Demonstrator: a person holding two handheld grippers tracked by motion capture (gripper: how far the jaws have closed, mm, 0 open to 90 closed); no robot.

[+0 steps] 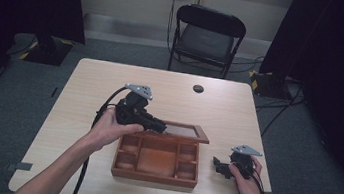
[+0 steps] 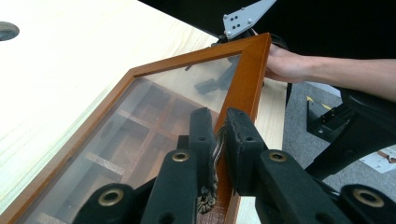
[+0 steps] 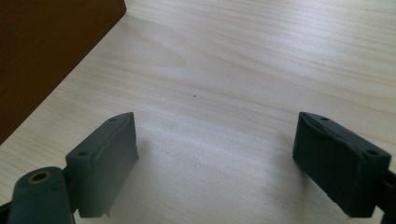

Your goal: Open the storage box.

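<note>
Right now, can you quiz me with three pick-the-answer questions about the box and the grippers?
1. Where is the right gripper?
A. on the chair
B. right of the box, over the table
C. inside the box

2. What colour is the box?
A. reddish-brown
B. blue
C. white

3. How is the lid?
A. taken off
B. flat shut
C. lifted, pinched by the left gripper

Answers:
1 B: in the high view it sits beside the box's right side.
2 A: the wood shows reddish-brown in the high view.
3 C: in the left gripper view the fingers clamp the lid's frame, and the compartments lie open.
</note>
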